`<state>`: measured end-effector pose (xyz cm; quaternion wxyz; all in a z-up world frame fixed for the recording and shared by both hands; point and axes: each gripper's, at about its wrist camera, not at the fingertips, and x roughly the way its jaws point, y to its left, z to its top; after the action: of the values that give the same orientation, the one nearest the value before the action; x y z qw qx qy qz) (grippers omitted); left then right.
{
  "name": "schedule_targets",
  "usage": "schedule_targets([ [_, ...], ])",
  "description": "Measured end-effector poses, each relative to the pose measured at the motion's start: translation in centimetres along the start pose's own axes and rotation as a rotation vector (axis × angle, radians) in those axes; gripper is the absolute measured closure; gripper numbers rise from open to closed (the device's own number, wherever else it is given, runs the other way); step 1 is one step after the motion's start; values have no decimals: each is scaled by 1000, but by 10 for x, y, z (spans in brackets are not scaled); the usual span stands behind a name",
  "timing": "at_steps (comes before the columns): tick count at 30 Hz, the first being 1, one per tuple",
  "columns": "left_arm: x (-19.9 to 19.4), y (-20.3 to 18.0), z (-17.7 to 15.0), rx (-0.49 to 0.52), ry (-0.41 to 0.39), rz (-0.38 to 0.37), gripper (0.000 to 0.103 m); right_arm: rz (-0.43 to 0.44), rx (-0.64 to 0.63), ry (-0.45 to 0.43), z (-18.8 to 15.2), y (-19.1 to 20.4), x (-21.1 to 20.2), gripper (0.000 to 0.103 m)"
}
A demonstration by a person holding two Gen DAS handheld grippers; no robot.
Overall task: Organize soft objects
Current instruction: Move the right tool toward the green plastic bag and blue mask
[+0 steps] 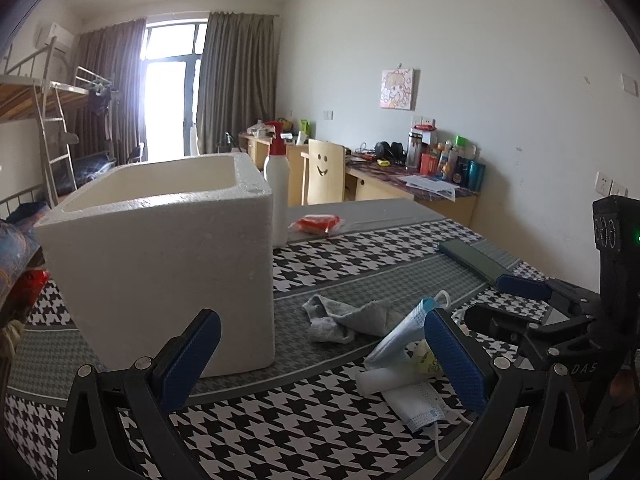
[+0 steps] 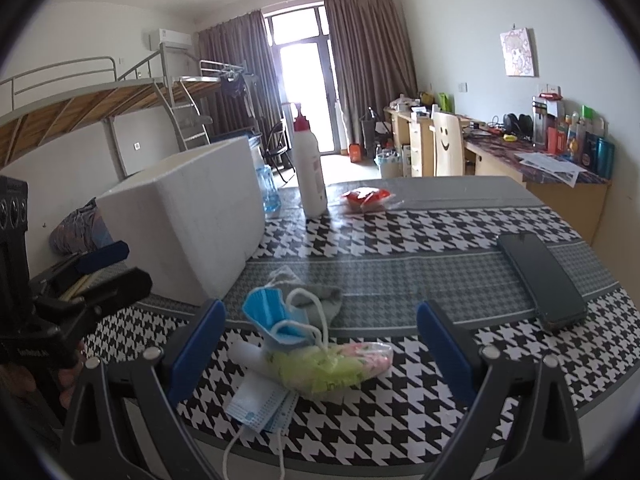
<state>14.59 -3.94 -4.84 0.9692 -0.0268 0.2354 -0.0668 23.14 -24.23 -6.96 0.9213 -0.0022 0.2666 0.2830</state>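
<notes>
Blue-padded right gripper (image 2: 320,344) is hovering wide open and empty, masks (image 2: 276,320) lying nearest at its 11 o'clock, long axis toward 12, with box (image 2: 188,216) beyond at 10 o'clock.

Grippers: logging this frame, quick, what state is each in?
Left gripper: open, holding nothing.
Right gripper: open, holding nothing; face masks lie between its fingers.

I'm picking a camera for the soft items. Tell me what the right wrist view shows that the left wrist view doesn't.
Only the right wrist view: the green-and-pink pouch in full and the blue water jug behind the box. Only the left wrist view: the foam box's open top. Both: blue masks, grey cloth, pump bottle, red packet, phone.
</notes>
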Motion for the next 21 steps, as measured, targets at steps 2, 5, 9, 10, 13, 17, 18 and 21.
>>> schedule_targets([
  [2,3,-1,-2,2,7,-8,1,2,-3,8,-2,-1,1,5],
  [5,6,-2,-3,-1,17,-9,1,-5,-10,26,-6,-3,3,5],
  [9,11,-3,-5,-3,33,-16,1,-14,3,33,-10,-10,1,5],
  [10,13,-4,-6,-2,36,-21,1,-15,11,37,-11,-12,1,5],
  [13,14,-8,-7,5,41,-28,1,-20,32,56,-16,-20,1,10],
  [17,16,-11,-8,7,46,-31,1,-36,114,68,-17,-37,1,10],
  [18,17,-12,-8,8,48,-31,1,-41,137,82,-18,-41,3,12],
  [21,18,-14,-9,13,54,-31,1,-56,169,121,-21,-48,10,17],
])
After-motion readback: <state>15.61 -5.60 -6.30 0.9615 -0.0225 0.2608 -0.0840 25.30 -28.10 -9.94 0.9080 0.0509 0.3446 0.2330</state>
